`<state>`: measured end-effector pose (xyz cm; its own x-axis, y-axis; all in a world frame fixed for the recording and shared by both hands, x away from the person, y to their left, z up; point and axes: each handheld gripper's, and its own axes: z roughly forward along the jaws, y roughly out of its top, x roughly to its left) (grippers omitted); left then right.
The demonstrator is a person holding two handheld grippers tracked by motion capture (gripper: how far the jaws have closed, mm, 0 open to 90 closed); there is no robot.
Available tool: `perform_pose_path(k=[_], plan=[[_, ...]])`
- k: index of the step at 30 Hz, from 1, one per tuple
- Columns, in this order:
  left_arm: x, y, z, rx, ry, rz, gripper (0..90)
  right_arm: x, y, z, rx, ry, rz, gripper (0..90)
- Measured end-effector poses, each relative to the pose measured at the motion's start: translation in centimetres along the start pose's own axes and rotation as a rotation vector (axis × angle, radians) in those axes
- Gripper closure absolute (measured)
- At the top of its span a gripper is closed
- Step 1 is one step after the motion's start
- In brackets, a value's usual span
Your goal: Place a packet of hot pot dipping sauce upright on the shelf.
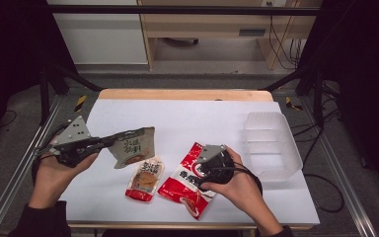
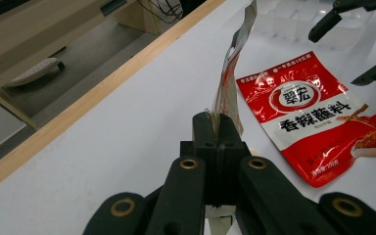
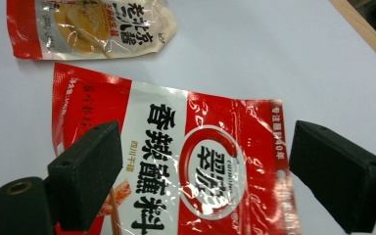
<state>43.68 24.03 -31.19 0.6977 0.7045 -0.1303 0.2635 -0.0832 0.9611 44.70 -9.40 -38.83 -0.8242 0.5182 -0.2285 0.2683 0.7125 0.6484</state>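
Jaws of the left gripper (image 1: 109, 140) pinch the grey snack pouch (image 1: 134, 146) (held above the bench (image 1: 202, 118)) at centre left; right gripper (image 3: 196, 171) jaws gape over the red sauce packet (image 3: 196, 161), lower centre.

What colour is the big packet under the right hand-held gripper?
Red with a white band, the big packet shows best in the right gripper view.

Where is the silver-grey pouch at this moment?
In the high view the silver-grey pouch is at the left of the table, lifted off it and clamped in the left gripper, just above the small red and yellow packet.
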Motion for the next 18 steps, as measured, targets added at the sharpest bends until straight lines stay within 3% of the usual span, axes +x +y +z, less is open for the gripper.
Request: perform_pose_path(k=[4,10,18], plan=[[-0.9,0.2,1.0,0.007,-0.036,0.009,90.0,-0.8,1.5,-0.8,0.027,0.035,-0.037,19.5],[-2.4,0.4,3.0,0.029,-0.078,0.02,90.0,-1.7,4.2,-2.8,0.059,0.036,-0.135,28.2],[-4.5,0.4,5.2,0.055,-0.129,0.037,90.0,-2.7,7.0,-4.8,0.064,0.031,-0.208,32.8]])
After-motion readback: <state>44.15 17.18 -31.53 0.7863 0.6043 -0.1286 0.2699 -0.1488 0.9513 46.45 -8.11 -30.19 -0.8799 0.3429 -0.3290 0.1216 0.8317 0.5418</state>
